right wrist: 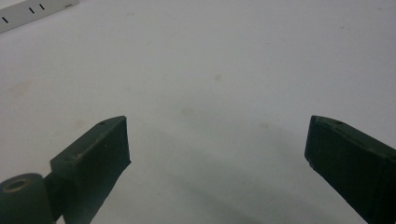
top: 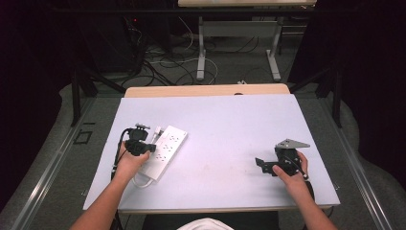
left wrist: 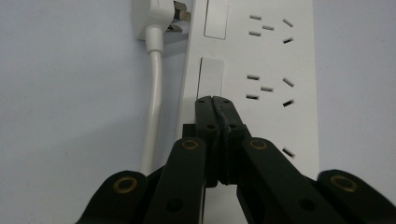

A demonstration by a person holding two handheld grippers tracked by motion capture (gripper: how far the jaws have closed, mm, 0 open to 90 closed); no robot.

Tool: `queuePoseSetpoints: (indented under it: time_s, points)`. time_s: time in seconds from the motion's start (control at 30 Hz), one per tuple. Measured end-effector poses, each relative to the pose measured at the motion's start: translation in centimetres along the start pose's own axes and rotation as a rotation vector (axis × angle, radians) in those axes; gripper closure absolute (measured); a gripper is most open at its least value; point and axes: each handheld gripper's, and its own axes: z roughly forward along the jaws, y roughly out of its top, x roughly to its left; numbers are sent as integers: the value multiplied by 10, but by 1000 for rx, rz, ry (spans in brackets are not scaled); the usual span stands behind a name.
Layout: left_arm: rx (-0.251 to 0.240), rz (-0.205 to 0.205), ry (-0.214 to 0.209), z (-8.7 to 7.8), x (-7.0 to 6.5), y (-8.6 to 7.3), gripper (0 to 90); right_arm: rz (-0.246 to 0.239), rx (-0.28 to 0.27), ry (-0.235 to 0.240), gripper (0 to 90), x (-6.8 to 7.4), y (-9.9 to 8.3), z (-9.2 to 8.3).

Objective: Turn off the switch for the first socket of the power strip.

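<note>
Starting at the left gripper (left wrist: 215, 100): shut tight, tips flat against each other, nothing between them. Points down at the near end of a rocker switch (left wrist: 210, 77) on the white power strip (left wrist: 271, 60); touching it or just above, hard to tell. Lies at the left of the table (top: 230, 124), this strip, slanted from near-left to far-right, with rows of sockets on its top face. Just beside its left edge, a white plug (left wrist: 159, 14) and its cable (left wrist: 154, 93), running back toward the near side.

Over at the right gripper (right wrist: 217, 140): spread wide, holding nothing, hovering above bare table at the near right, well apart from the strip.

Judging the strip's handling: probably light, a stiff hollow plastic shell, smooth and somewhat slippery, so likely to skate across the table under a sideways push. Better to press the switch straight down with the closed tips than at a slant. For lifting or steadying, best to take hold across the narrow width, by the two long side edges, away from switches and sockets. Cable soft and springy; apt to tug the strip round if dragged. Not fragile, yet worth sparing the plug's prongs.
</note>
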Motion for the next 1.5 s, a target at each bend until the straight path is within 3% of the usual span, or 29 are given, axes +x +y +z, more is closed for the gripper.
queuePoseSetpoints:
  time_s: [0.43,0.6,1.5]
  points:
    - [3,20,15,3,-1,-1,900,-4,-2,-1,60,0,0,0]
    - [-3,0,5,3,-1,-1,900,1,-1,-1,60,0,0,0]
    - [4,-17,-19,3,2,1,900,1,-2,-1,60,-1,0,0]
